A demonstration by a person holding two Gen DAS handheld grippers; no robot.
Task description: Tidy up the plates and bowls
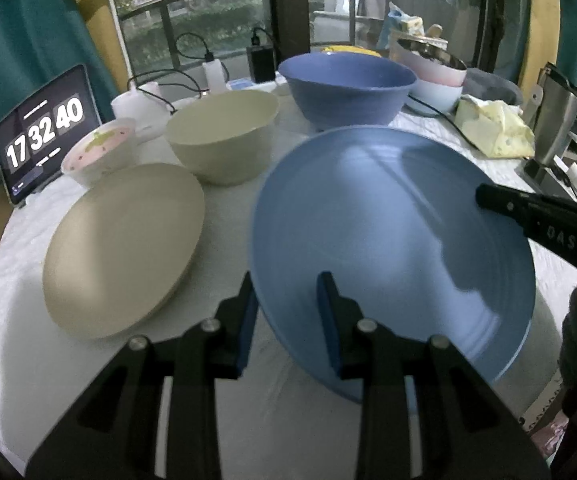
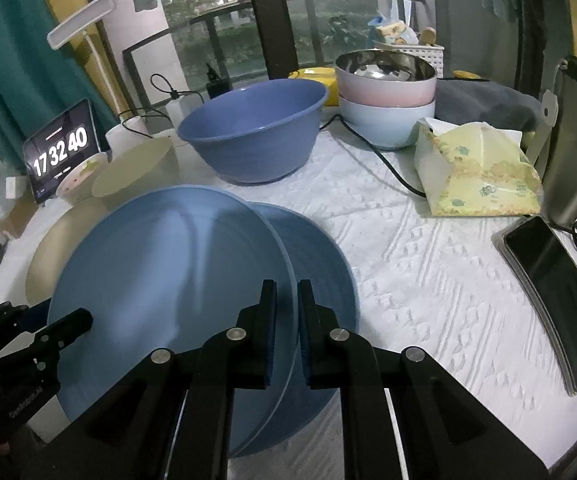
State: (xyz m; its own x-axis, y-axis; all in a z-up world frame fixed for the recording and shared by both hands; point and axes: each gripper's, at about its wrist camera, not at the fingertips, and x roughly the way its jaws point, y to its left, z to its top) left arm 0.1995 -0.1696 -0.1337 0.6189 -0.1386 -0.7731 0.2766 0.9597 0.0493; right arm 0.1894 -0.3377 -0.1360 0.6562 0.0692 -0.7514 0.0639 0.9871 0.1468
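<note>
A light-blue plate point(image 1: 388, 240) hangs tilted just above the white tablecloth, held by both grippers. My left gripper point(image 1: 288, 292) is shut on its near-left rim, one finger outside and one inside. My right gripper point(image 2: 287, 300) is shut on the opposite rim of the blue plate point(image 2: 168, 280); its tip point(image 1: 488, 198) also shows in the left wrist view. A darker blue surface point(image 2: 320, 272) shows right of that rim; I cannot tell whether it is the underside or a second plate. Left of the blue plate lies a beige plate point(image 1: 124, 248). Behind stand a beige bowl point(image 1: 224, 136) and a blue bowl point(image 1: 348, 88).
A small pink-and-white bowl point(image 1: 100, 152) and a tablet clock point(image 1: 44, 132) stand at the left. Stacked pink and pale-blue bowls point(image 2: 386, 92) sit at the back right, a tissue pack point(image 2: 476, 172) and a phone point(image 2: 556, 280) at the right. A black cable point(image 2: 384, 164) crosses the cloth.
</note>
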